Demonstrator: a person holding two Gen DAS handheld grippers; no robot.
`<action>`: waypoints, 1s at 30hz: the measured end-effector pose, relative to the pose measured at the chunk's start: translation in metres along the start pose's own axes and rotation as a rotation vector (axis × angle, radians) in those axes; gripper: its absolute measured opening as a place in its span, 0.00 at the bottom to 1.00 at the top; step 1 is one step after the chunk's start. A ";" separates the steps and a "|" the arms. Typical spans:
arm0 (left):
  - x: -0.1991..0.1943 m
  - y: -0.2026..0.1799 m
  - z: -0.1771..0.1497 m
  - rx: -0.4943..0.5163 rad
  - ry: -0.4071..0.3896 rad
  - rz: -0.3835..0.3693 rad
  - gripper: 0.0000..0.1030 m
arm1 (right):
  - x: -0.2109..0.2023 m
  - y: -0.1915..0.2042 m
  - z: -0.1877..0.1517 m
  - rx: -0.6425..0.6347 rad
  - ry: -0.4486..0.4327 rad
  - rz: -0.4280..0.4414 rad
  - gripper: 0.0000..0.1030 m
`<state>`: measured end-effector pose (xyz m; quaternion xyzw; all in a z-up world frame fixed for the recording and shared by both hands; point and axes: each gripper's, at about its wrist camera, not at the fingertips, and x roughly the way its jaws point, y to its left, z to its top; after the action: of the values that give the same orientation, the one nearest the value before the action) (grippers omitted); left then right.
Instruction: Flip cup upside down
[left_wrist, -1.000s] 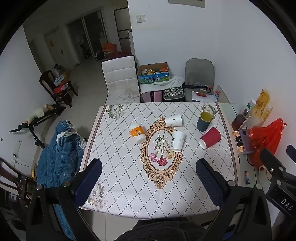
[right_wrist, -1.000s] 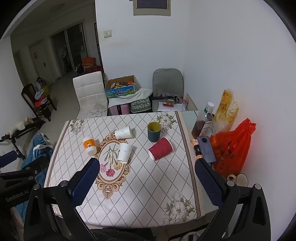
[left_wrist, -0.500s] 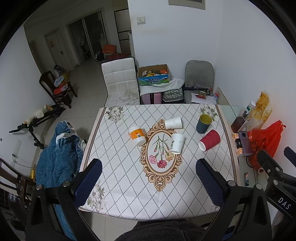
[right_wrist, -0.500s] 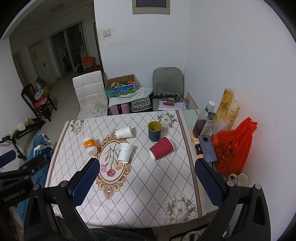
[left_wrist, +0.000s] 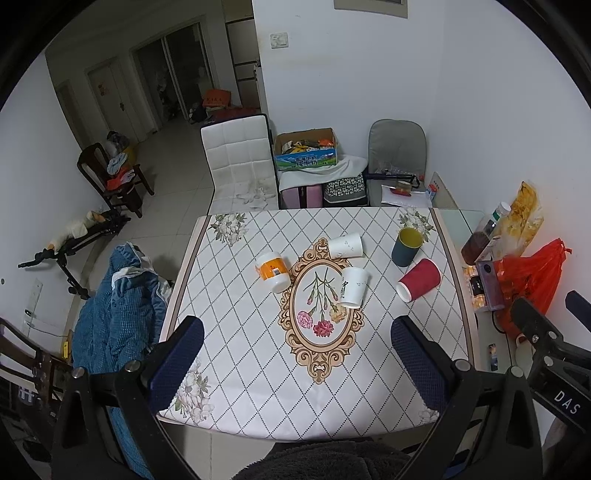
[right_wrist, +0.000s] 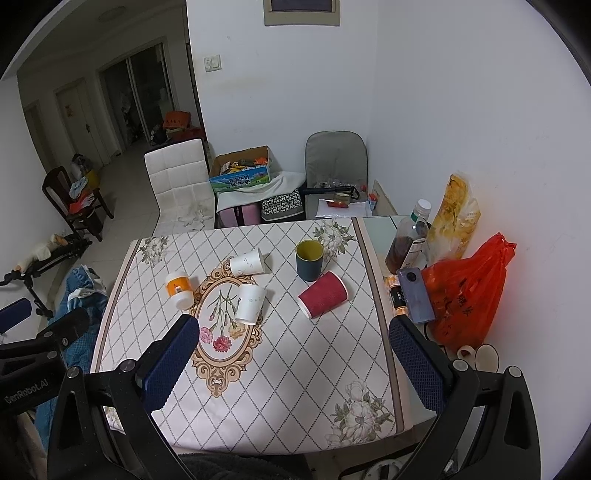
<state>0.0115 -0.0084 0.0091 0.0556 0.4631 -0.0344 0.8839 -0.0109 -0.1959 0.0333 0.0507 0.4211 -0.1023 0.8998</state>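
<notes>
Several cups sit on the patterned tablecloth (left_wrist: 258, 350). A dark green cup (left_wrist: 406, 246) (right_wrist: 309, 260) stands upright with its mouth up. A red cup (left_wrist: 419, 280) (right_wrist: 323, 294), two white paper cups (left_wrist: 345, 245) (left_wrist: 354, 287) and an orange-and-white cup (left_wrist: 273, 271) lie on their sides. My left gripper (left_wrist: 297, 358) and right gripper (right_wrist: 295, 354) are both open and empty, held high above the table's near edge, far from the cups.
At the table's right edge stand a bottle (right_wrist: 408, 240), a yellow bag (right_wrist: 456, 218), a phone (right_wrist: 415, 295) and an orange plastic bag (right_wrist: 467, 288). A white chair (left_wrist: 238, 162) and a grey chair (left_wrist: 397, 155) stand behind the table. A blue garment (left_wrist: 118, 306) lies at left.
Both grippers have drifted slightly back and up, so the table sits a little lower in view. Nothing on the table has moved.
</notes>
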 end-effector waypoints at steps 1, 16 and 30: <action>0.000 0.000 0.002 0.001 -0.001 0.001 1.00 | 0.000 -0.001 0.002 0.000 0.002 0.001 1.00; 0.002 0.003 0.014 0.013 -0.013 0.004 1.00 | 0.003 0.000 0.002 0.005 0.005 0.006 1.00; 0.000 0.005 0.014 0.015 -0.020 0.006 1.00 | 0.006 0.003 0.003 0.004 0.007 0.011 1.00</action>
<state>0.0233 -0.0047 0.0173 0.0631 0.4539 -0.0358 0.8881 -0.0045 -0.1942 0.0306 0.0550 0.4239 -0.0982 0.8987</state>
